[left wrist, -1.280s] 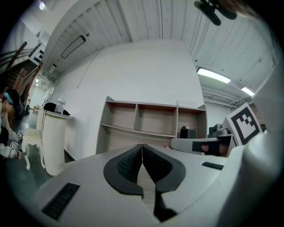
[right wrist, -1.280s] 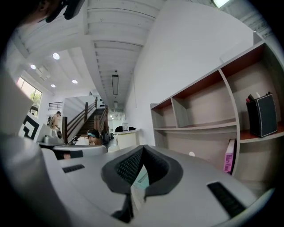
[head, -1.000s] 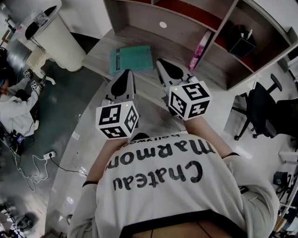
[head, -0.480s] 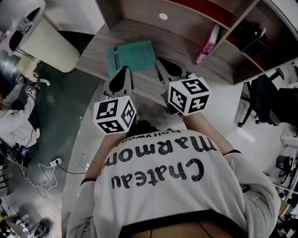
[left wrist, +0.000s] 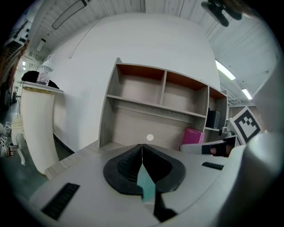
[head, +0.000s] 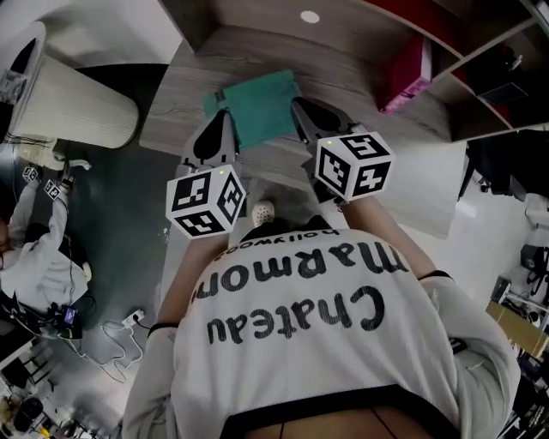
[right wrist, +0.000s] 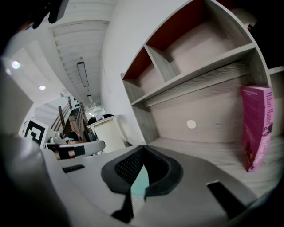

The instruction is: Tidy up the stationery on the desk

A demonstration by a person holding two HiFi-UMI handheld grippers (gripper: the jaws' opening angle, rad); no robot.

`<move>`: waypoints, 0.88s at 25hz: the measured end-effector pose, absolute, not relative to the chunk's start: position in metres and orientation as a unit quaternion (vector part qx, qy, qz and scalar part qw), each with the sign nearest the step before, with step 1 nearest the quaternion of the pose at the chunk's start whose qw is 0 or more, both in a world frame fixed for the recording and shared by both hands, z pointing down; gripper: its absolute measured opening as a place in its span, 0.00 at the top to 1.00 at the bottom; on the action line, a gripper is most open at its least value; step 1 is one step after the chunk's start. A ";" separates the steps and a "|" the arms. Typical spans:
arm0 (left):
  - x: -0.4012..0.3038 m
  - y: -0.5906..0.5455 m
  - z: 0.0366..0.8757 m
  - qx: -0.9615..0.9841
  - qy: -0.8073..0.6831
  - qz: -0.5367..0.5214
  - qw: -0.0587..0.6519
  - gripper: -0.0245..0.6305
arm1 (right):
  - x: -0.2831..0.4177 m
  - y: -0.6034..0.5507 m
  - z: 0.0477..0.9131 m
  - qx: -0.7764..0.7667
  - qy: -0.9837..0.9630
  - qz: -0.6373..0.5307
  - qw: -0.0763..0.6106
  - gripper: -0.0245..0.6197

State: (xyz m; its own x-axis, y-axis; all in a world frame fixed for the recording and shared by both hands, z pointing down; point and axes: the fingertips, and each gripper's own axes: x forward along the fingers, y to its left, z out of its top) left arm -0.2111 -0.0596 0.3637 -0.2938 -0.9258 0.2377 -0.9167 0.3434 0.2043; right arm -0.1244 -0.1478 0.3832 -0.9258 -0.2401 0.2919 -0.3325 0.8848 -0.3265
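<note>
Teal notebook (head: 257,107) lies flat on the wood-grain tabletop (head: 180,94), in front of the shelf unit (head: 257,26). The left gripper (head: 225,114) reaches in at the notebook's L edge and the right gripper (head: 298,105) at its R edge, so the notebook sits between the two pairs of fingers. In the head view both tips overlap its outline; contact can't be judged. In the left gripper view (left wrist: 142,145) a teal sliver of the notebook (left wrist: 145,186) shows in the gap under the fingers, and likewise in the right gripper view (right wrist: 143,147), notebook (right wrist: 141,181).

Writing: any cover print on the notebook is too blurred to read. The pink book (head: 403,81), standing in the shelf bay to the R of the notebook, shows spine lettering approx. "Hilar Mant" in the right gripper view (right wrist: 259,128), partly cut off. The person's white shirt (head: 300,343), on the near side of the notebook, reads "Chateau Marmon…" w/ smaller "hollywoo…" above, seen upside down. The marker cubes, L (head: 204,201) and R (head: 353,163), carry black-and-white square codes, no text.

Fingers: L pair pressed together tip to tip, nothing pinched. R pair the same, pads meeting, nothing between them.
</note>
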 end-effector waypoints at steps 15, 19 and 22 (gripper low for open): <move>-0.263 -0.114 0.451 0.676 -0.686 0.113 0.243 0.93 | -0.102 -0.188 0.460 0.288 -0.901 0.282 0.159 0.94; -0.274 -0.128 0.473 0.731 -0.599 0.165 0.283 0.93 | -0.085 -0.182 0.472 0.311 -0.886 0.290 0.186 0.94; -0.274 -0.151 0.491 0.772 -0.512 0.233 0.296 0.93 | -0.076 -0.184 0.475 0.330 -0.877 0.290 0.193 0.94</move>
State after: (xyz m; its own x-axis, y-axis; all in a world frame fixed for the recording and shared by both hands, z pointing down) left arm -0.2739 -0.1505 0.4907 0.3671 -0.6528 0.6626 -0.9285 -0.2996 0.2192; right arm -0.0760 -0.1840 0.4752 -0.7085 -0.4668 0.5293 -0.6904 0.6141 -0.3825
